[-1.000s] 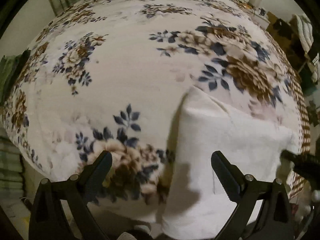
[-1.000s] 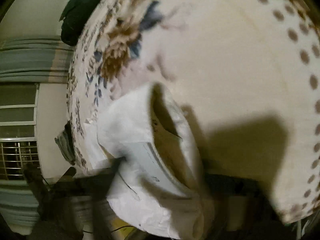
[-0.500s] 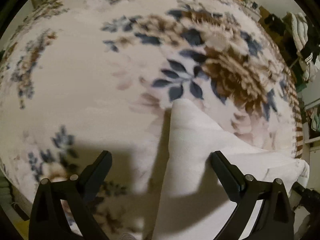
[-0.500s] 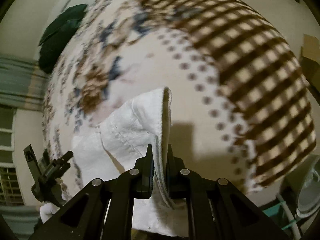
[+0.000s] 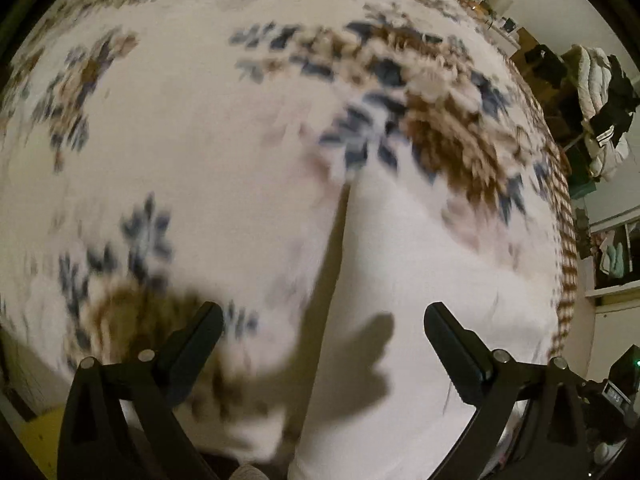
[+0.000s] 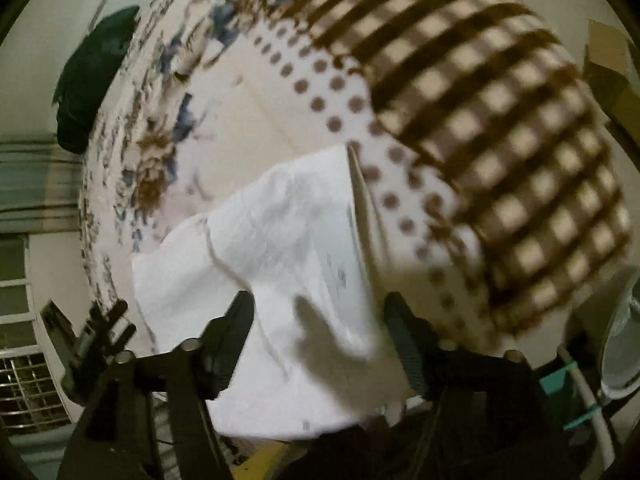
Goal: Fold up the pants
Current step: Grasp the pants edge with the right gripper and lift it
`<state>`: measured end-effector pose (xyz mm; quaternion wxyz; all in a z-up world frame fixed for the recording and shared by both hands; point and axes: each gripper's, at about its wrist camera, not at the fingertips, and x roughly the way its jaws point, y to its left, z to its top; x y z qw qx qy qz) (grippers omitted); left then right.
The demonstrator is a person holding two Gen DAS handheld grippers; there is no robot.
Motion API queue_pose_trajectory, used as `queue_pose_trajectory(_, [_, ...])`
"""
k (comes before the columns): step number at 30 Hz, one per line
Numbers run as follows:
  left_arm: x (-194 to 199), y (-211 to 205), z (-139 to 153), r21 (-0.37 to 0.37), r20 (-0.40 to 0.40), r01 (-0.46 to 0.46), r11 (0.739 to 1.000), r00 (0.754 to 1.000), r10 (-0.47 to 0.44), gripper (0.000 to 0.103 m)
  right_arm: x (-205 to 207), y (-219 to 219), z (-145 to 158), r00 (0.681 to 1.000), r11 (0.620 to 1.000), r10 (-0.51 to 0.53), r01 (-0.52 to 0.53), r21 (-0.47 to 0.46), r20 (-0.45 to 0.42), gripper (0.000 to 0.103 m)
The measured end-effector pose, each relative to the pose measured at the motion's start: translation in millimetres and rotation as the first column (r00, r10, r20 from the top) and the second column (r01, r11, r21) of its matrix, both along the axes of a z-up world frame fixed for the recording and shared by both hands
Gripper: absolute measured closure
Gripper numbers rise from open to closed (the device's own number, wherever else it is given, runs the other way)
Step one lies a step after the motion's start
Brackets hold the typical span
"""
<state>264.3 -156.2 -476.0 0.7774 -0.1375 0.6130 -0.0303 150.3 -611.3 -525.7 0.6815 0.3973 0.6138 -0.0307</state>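
Note:
The white pants (image 5: 420, 280) lie folded on the floral bedspread (image 5: 180, 140), reaching to the near edge. My left gripper (image 5: 322, 328) is open above the pants' left edge, holding nothing. In the right wrist view the pants (image 6: 280, 248) lie flat with the waistband edge (image 6: 360, 200) raised a little. My right gripper (image 6: 320, 320) is open over the pants, its jaws apart on either side of the cloth. The other gripper (image 6: 92, 332) shows at the lower left.
The bedspread (image 6: 480, 100) has a brown checked border and dots. A dark green garment (image 6: 92, 80) lies at the far end. Clothes hang on a rack (image 5: 596, 112) to the right. A window grille (image 6: 28, 392) and a white fan (image 6: 620, 340) stand beside the bed.
My right gripper was shut on the pants' waistband; it has opened and let go. The pants now lie flat. My left gripper stayed open and drew back a little.

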Motion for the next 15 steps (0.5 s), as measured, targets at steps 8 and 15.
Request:
queue_pose_trajectory(8, [-44, -9, -49, -0.125, -0.154, -0.061, 0.990, 0.987, 0.042, 0.000, -71, 25, -61, 0.966, 0.908, -0.231, 0.257, 0.332, -0.114, 0.032])
queue_pose_trajectory(15, [-39, -19, -58, -0.108, -0.132, 0.016, 0.994, 0.991, -0.030, 0.000, -81, 36, -65, 0.967, 0.949, -0.246, 0.254, 0.185, -0.065, 0.095])
